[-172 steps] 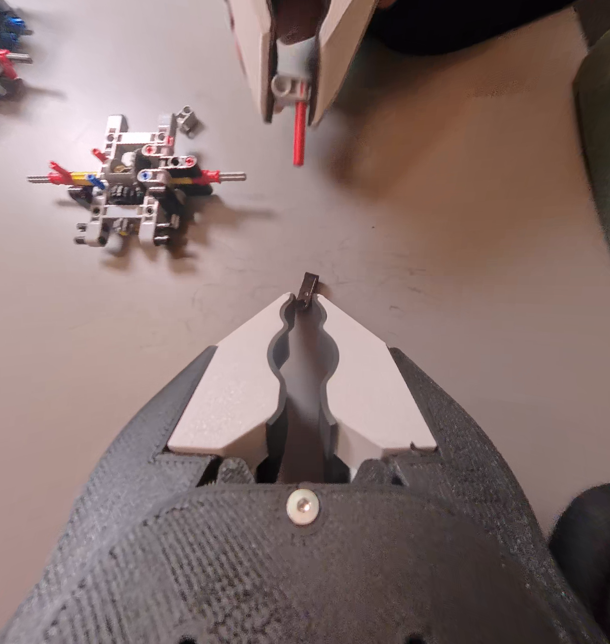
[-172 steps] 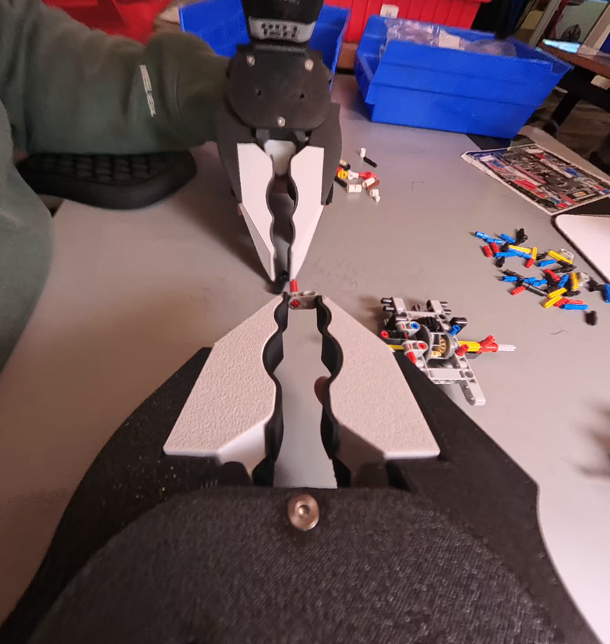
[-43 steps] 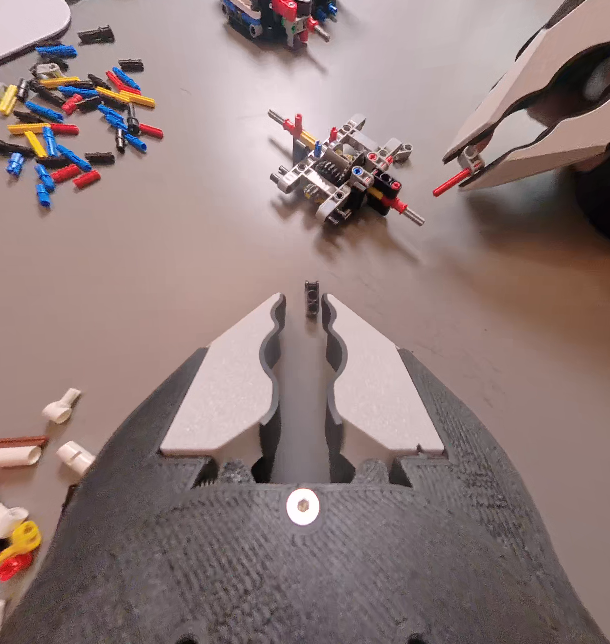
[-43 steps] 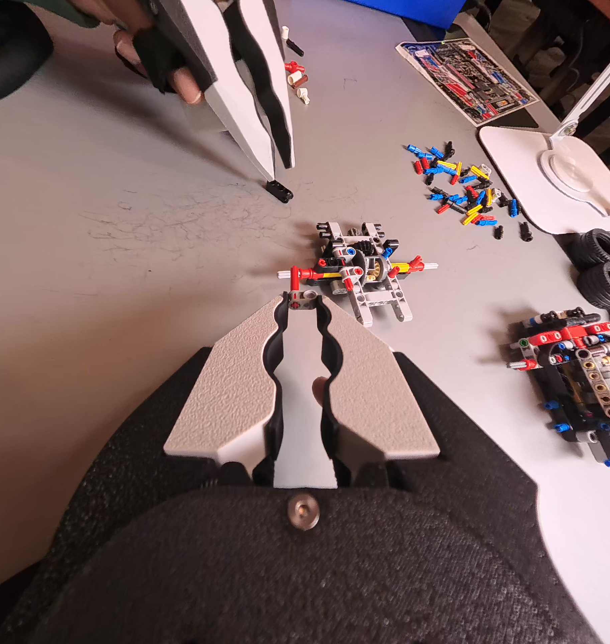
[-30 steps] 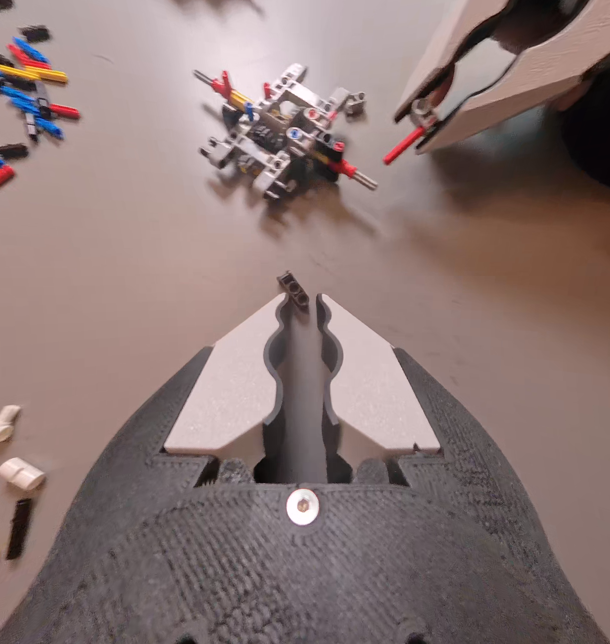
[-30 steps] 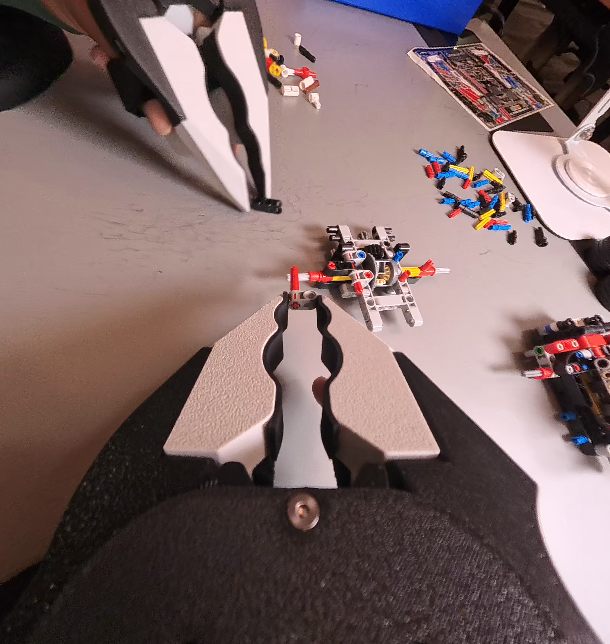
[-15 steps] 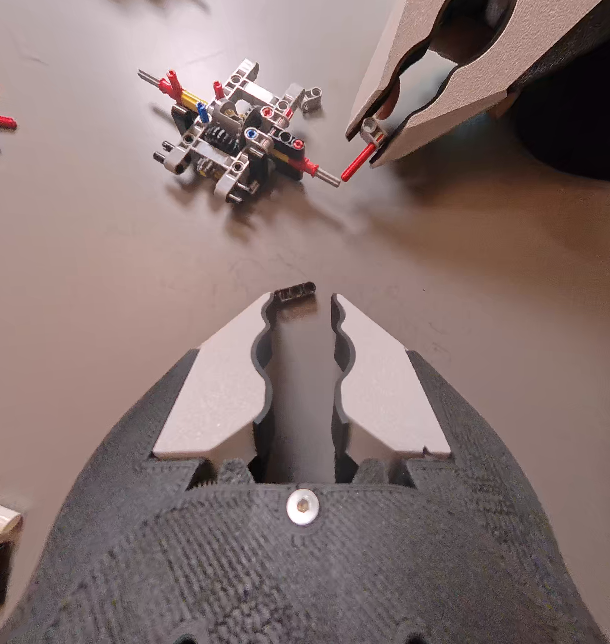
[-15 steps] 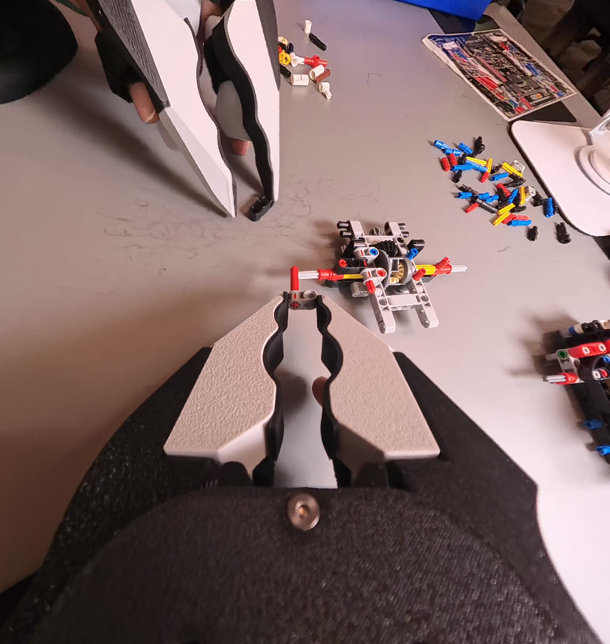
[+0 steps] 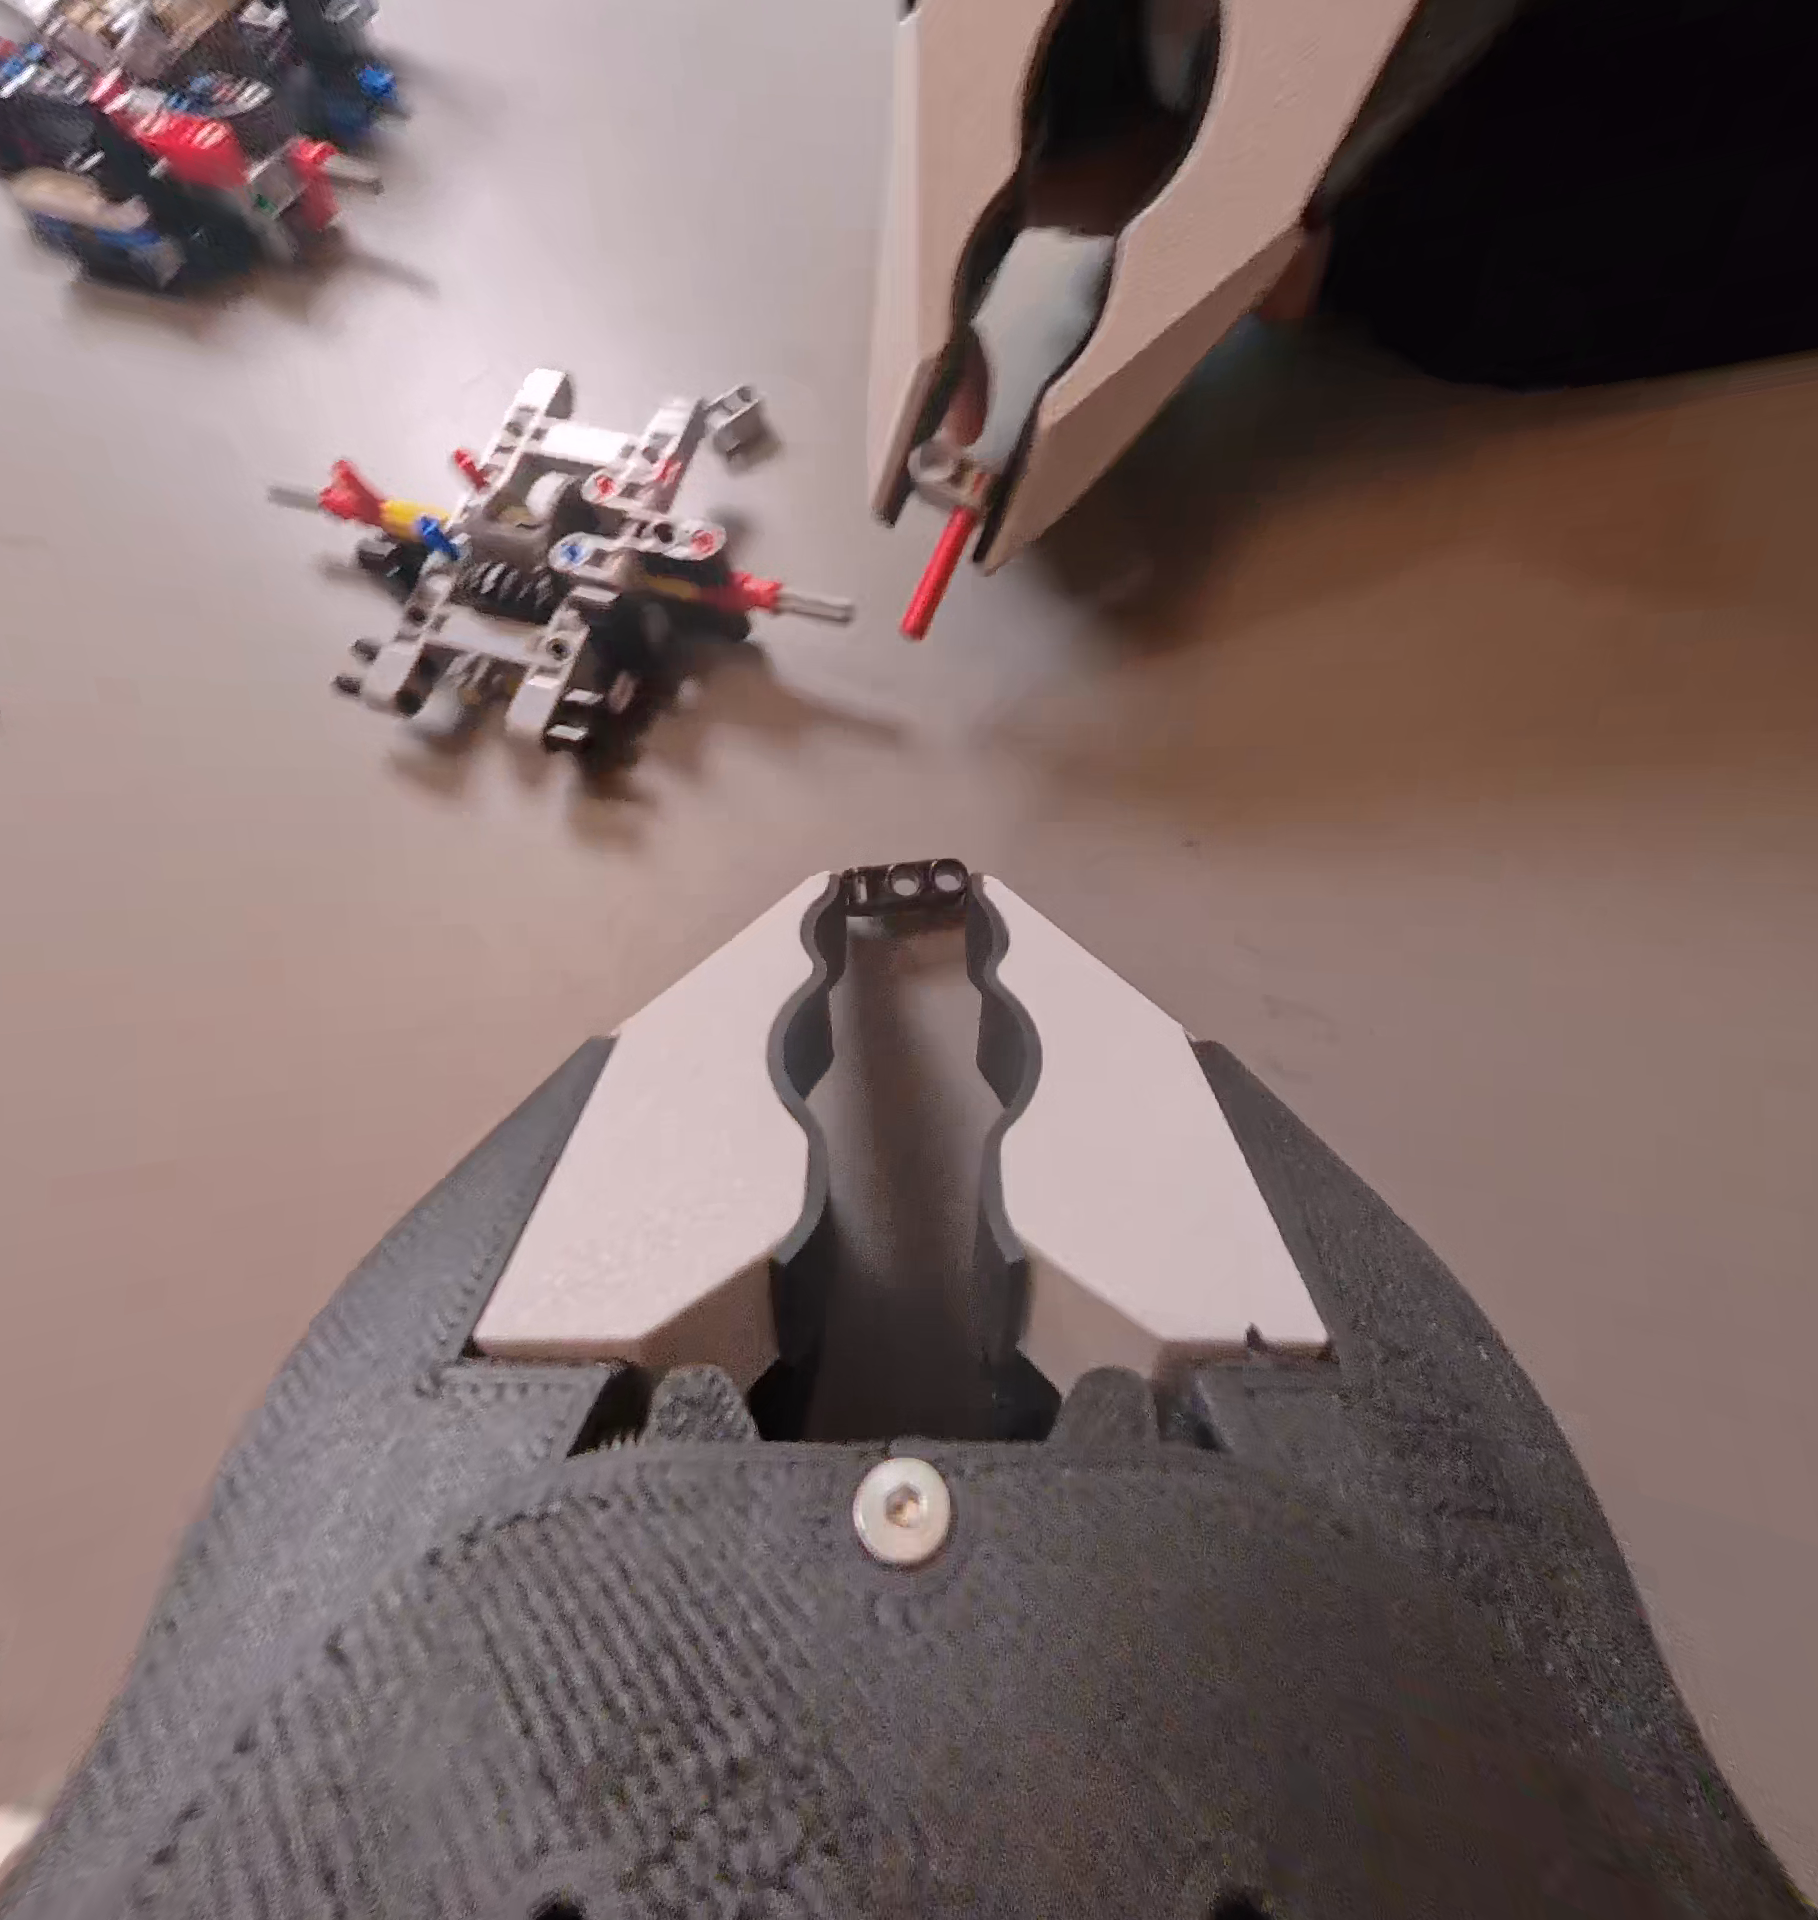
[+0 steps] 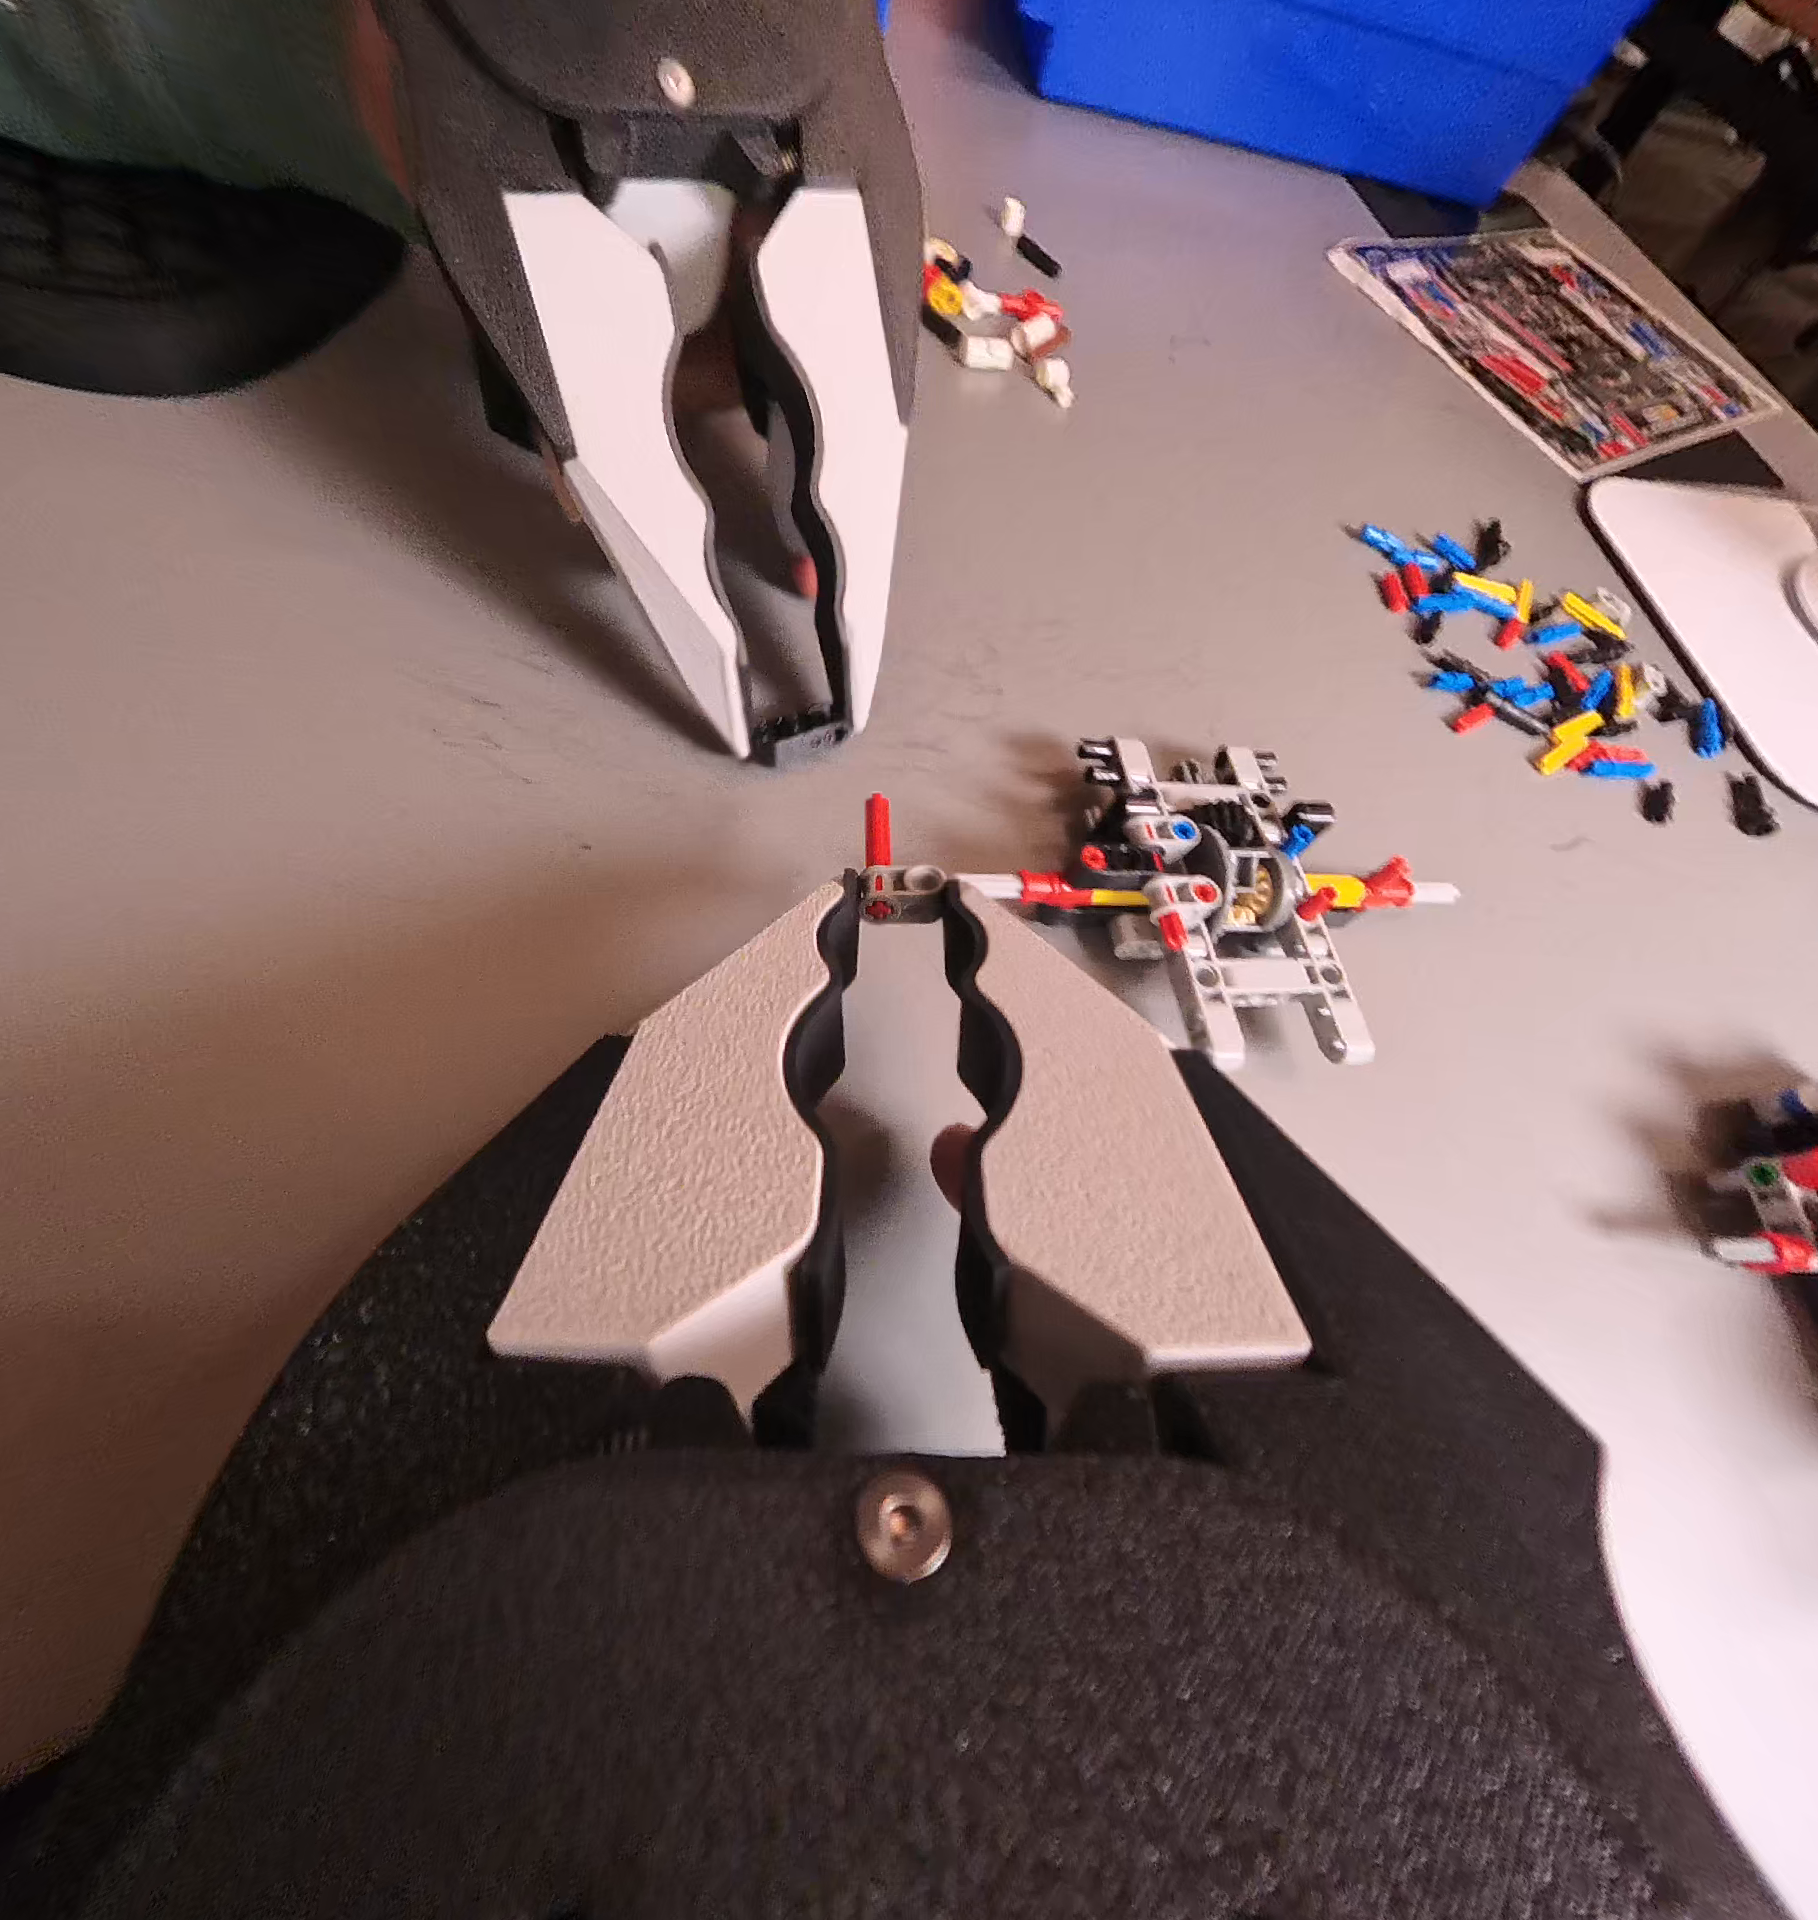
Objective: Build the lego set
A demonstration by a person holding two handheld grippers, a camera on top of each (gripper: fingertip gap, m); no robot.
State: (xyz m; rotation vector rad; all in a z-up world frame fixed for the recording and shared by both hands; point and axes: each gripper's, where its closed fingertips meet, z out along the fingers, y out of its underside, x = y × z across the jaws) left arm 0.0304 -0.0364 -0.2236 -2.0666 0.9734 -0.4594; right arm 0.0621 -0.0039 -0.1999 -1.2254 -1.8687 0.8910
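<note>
Right wrist view shows your grey table running back to blue bins, with an instruction booklet and a scatter of loose pins at right. Half a second ago your left gripper stood spread over the black three-hole beam; now it pinches that beam crosswise at its tips. Your right gripper is clamped on a grey connector with a red axle standing up from it, just left of the grey gearbox assembly lying on the table.

A second lego model (red and black, blurred) is cut by the right edge.
</note>
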